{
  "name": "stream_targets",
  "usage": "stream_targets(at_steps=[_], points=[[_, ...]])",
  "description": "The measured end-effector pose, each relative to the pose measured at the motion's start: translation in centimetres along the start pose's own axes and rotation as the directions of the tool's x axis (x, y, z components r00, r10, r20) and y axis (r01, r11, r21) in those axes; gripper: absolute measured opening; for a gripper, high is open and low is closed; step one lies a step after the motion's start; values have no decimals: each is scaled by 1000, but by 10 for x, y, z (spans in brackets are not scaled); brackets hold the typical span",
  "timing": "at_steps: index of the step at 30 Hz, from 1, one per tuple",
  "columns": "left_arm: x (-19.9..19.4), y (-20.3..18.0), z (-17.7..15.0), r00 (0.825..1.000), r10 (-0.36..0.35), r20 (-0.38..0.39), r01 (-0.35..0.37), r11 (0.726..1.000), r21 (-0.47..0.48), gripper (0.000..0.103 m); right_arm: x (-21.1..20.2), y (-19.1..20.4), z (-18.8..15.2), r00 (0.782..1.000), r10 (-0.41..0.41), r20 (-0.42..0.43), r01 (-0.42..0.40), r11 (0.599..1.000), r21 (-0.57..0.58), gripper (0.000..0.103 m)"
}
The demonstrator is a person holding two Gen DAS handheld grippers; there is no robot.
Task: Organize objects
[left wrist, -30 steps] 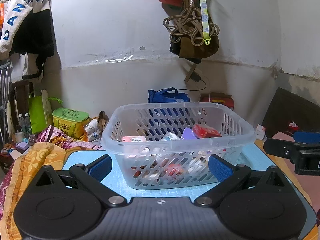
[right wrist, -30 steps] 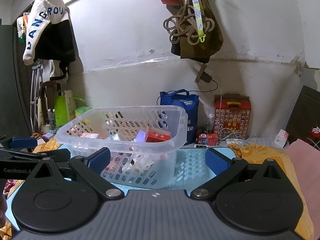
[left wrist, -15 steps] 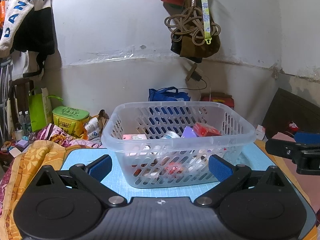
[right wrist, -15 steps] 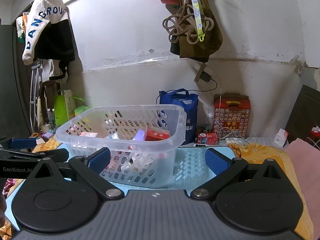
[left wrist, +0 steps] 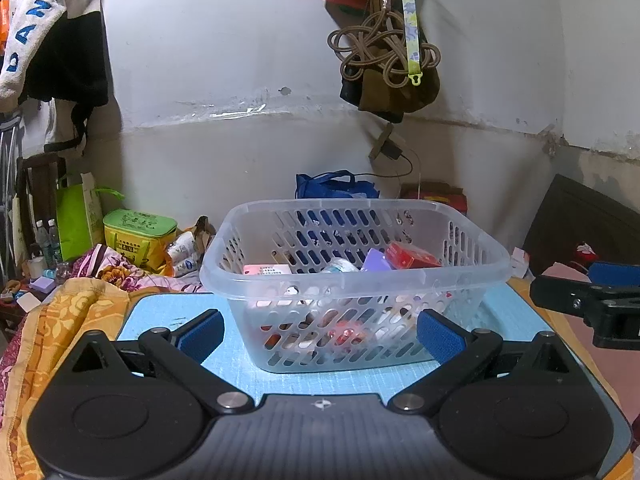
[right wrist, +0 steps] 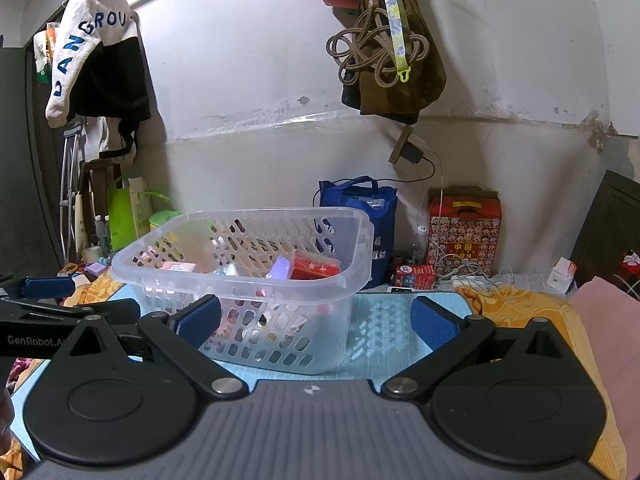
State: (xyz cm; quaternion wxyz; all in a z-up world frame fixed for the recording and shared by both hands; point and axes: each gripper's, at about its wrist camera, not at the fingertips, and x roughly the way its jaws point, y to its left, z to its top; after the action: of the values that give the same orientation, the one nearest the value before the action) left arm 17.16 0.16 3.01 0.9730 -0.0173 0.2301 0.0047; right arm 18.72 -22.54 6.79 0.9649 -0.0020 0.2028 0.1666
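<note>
A clear perforated plastic basket [left wrist: 472, 280] stands on a light blue mat [left wrist: 280, 380], straight ahead in the left wrist view. Inside lie a red box [left wrist: 412, 257], a purple piece [left wrist: 376, 260], a pink-and-white box [left wrist: 267, 270] and other small items. My left gripper [left wrist: 320, 330] is open just in front of the basket, holding nothing. In the right wrist view the basket [right wrist: 352, 280] sits left of centre. My right gripper [right wrist: 316, 322] is open and empty, its left pad in front of the basket's near wall.
Orange patterned cloth [left wrist: 60, 320] and a green box [left wrist: 140, 232] lie left of the mat. A blue bag [right wrist: 360, 216], a red carton [right wrist: 464, 228] and cables stand by the wall. A pink cloth [right wrist: 608, 340] lies at right. The other gripper [left wrist: 592, 304] shows at right edge.
Both views have shifted only slightly; the basket and both open grippers keep nearly the same places.
</note>
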Motion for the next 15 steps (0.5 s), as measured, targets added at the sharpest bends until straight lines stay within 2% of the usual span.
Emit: stream_targets(at_steps=[15], points=[[3,-1,-3,1000,-10,-12,10,1000,-5,103,1,1,0,1000,0,-1,0,1000,-1,103]])
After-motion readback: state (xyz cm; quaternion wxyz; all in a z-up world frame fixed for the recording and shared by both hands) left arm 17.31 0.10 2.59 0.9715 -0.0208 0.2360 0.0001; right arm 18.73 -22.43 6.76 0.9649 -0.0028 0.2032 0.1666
